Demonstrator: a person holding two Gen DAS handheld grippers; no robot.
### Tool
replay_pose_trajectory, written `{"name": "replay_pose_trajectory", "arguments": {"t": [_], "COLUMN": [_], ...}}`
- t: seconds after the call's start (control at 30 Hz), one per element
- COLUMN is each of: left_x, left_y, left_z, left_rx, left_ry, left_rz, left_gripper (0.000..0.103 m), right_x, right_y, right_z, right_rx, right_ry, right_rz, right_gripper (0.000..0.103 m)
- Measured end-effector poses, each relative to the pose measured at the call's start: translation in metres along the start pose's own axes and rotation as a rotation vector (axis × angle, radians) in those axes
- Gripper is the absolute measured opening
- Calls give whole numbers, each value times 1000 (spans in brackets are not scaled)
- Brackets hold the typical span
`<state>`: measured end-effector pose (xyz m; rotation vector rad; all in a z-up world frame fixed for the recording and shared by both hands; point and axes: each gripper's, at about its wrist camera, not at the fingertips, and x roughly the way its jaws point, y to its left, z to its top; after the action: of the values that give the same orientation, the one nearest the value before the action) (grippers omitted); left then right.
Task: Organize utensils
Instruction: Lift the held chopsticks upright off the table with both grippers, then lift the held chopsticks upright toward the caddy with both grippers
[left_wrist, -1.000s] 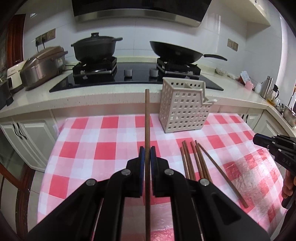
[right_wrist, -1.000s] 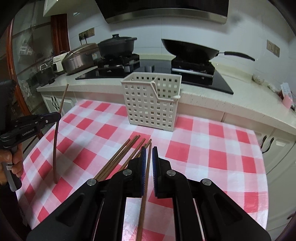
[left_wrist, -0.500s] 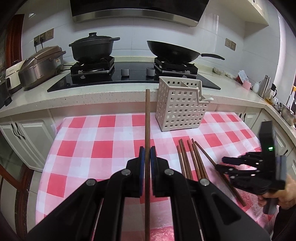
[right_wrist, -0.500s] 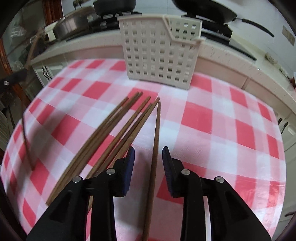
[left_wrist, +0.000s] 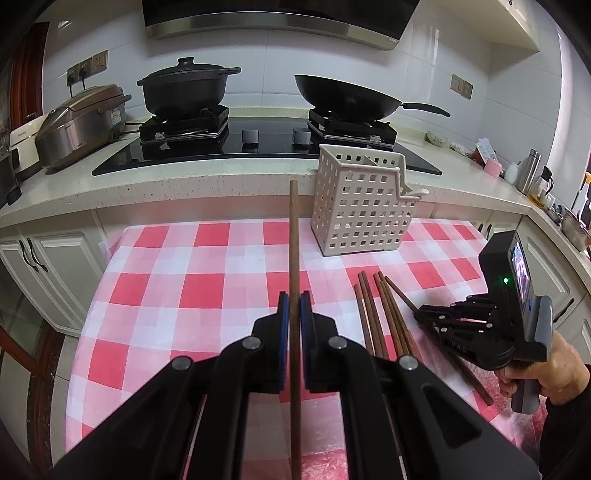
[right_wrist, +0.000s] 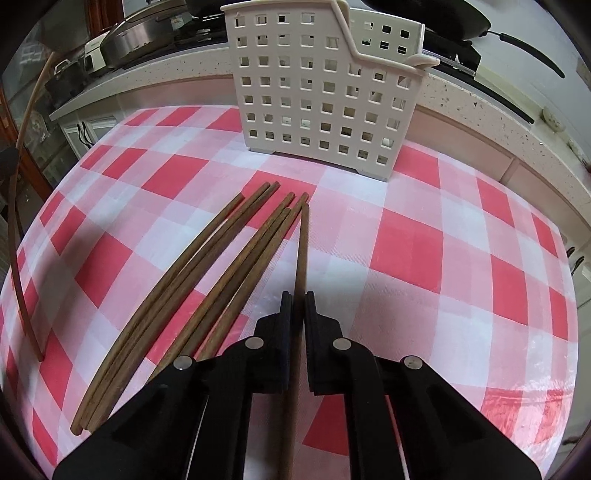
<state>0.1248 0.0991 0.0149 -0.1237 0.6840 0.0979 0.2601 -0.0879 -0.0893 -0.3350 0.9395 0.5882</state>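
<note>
My left gripper (left_wrist: 294, 299) is shut on a brown wooden chopstick (left_wrist: 293, 240) and holds it above the red-and-white checked tablecloth (left_wrist: 207, 258), pointing toward the white perforated utensil basket (left_wrist: 362, 206). My right gripper (right_wrist: 298, 299) is low over the cloth, its jaws closed onto the rightmost chopstick (right_wrist: 302, 251) of several lying in a fan (right_wrist: 207, 273). The basket (right_wrist: 325, 88) stands upright just beyond their tips. The right gripper also shows in the left wrist view (left_wrist: 421, 317) at the chopsticks (left_wrist: 384, 314).
Behind the table runs a counter with a black hob (left_wrist: 258, 144), a lidded pot (left_wrist: 184, 88), a wok (left_wrist: 351, 98) and a rice cooker (left_wrist: 77, 122). Bottles and jars (left_wrist: 528, 177) stand at the right. White cabinets (left_wrist: 48, 266) sit left of the table.
My right gripper has dropped to the cloth, opened around the rightmost chopstick and then closed on it. My left gripper has stayed shut on its chopstick, drifting slightly.
</note>
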Motion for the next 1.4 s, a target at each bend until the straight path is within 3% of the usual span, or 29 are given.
{"name": "replay_pose_trajectory", "arguments": {"t": [0.1,0.53,0.93,1.13,1.4], "left_x": [-1,-15,-22,-21,-26], "left_y": [0,-10,-21,-31,-50], "left_z": [0,8,26,59,130], "left_rx": [0,21,27,42,90], "left_ry": [-2,-37,-52,-73,-145], "left_rz": [1,-14,-89,-113,-129], "left_gripper": [6,6,6,6,6], "right_x": [-14,-144,-171,-183,-212], "right_y": [-2,-10,-30,-41,-60], "right_z": [1,-8,-10,18,91], "right_rx": [11,17,71,84,90], "right_ry": [-35,-272,-355,-393,-487], "right_rz": [12,40,52,56,40], "right_gripper": [7,7,6,6,6]}}
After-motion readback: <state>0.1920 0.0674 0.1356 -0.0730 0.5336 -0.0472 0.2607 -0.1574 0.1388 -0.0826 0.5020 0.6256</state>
